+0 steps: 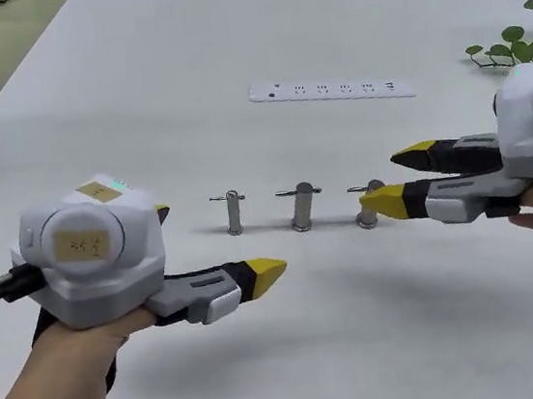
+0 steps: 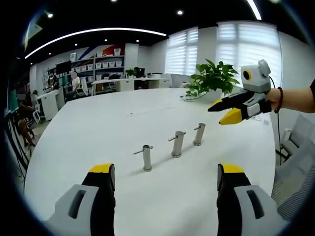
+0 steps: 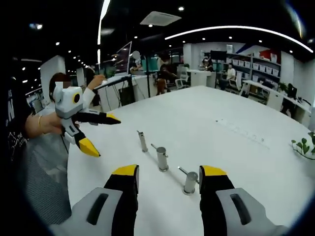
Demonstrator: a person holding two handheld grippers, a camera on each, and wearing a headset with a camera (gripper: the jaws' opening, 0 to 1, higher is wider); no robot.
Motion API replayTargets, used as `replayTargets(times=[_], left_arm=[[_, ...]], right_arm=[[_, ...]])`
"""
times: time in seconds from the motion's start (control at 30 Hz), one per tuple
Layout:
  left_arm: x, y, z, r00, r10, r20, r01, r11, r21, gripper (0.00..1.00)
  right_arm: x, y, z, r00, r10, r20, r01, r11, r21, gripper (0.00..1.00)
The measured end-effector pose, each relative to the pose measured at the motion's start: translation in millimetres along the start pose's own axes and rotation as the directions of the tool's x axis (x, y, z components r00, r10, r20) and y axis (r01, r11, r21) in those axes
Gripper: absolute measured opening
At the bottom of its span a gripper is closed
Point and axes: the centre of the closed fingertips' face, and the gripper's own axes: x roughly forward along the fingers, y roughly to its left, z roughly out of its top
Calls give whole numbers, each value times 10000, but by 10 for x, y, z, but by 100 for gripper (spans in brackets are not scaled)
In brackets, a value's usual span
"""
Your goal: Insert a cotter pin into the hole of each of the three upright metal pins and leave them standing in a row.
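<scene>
Three upright metal pins stand in a row on the white table: left pin [image 1: 233, 212], middle pin [image 1: 301, 207], right pin [image 1: 369, 206]. A thin cotter pin [image 1: 220, 198] sticks sideways through the top of each. My left gripper [image 1: 214, 245] hovers open and holds nothing, in front of and to the left of the row. My right gripper [image 1: 398, 177] is open just right of the right pin, its lower fingertip close to that pin. The left gripper view shows the row [image 2: 177, 143] ahead of its open jaws. In the right gripper view the nearest pin [image 3: 190, 181] stands between the jaws.
A white power strip [image 1: 331, 89] lies farther back on the table. A potted plant [image 1: 515, 42] stands at the far right. The table's left edge [image 1: 10, 90] runs diagonally. Office desks and people are in the background of both gripper views.
</scene>
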Motion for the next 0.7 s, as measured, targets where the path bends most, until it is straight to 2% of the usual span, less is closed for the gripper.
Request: replayTargets(times=[0.03,0.17,0.27,0.37,0.47,0.7], left_arm=[[-11,4,17,10000,50,85,-50,10000,-2,82],[-35,18,27,9998,193,68,-194,9998,84,82],[-46,26,10,9995,305,-51,-304,9994,174,82],[-61,18,27,9993,365,40,-366,9993,100,82],[-85,10,53,9990,409,171,-409,9992,33,82],[-143,12,-1,9984,568,27,-568,9984,12,81]], right_arm=[[-18,12,-24,9999,-133,33,132,9995,274,47],[-70,10,-62,9962,-848,216,842,9961,255,50],[-102,36,-102,9919,-1256,206,1238,9895,739,53],[-128,39,-62,9834,-1697,635,1597,9775,1381,55],[-129,106,-72,9840,-1648,673,1536,9772,1469,57],[-159,194,-115,9713,-2203,902,2012,9623,1833,57]])
